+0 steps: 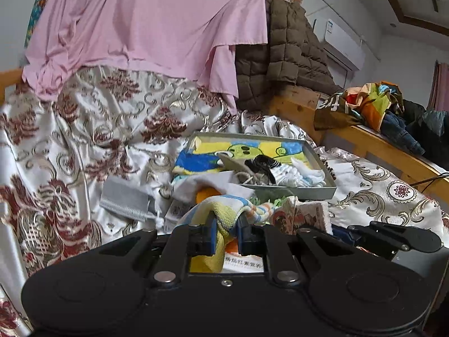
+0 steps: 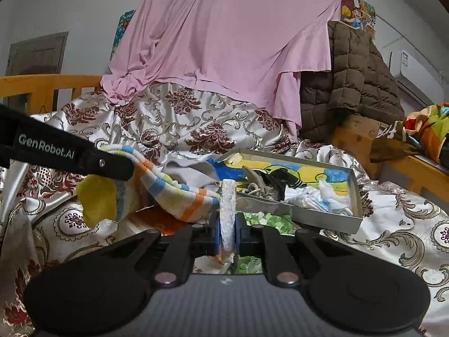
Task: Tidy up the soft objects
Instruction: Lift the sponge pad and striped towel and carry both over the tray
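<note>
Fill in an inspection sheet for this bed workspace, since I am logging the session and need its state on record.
Surface: bed covered by a floral satin bedspread, rumpled.
Job's things: striped towel stretched between both grippers; grey tray holding a yellow-blue cloth and socks.
Clutter: grey cloth, green patterned item and printed packaging under the towel.
Grippers: left gripper shut on the towel; right gripper shut on the towel's white edge.
Cables: one dark cable by the wooden bed frame.
Surroundings: pink sheet, brown quilted jacket, air conditioner, clothes pile.
</note>
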{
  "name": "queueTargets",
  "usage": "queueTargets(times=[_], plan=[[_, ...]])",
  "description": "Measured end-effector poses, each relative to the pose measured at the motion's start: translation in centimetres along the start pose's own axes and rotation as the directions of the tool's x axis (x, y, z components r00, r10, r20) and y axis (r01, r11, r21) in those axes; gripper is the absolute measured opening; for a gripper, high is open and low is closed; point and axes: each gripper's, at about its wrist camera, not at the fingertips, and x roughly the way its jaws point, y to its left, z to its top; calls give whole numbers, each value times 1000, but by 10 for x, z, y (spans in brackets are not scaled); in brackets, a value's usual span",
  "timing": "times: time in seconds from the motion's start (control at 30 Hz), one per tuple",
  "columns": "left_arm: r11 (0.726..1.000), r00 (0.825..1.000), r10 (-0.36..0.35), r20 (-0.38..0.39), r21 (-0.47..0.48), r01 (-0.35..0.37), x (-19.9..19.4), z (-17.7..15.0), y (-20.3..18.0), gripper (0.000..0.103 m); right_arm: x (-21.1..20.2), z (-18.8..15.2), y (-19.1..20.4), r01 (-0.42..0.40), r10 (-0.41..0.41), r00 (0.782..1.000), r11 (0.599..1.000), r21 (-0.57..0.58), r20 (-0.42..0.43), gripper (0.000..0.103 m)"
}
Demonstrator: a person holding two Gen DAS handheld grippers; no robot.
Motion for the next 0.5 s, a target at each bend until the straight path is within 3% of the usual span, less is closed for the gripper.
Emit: queueTargets(times=[0.5], plan=[[997, 999, 42, 16, 56, -43, -17, 9, -35, 14, -14, 4, -21, 32, -34, 999, 998, 62, 33, 11]])
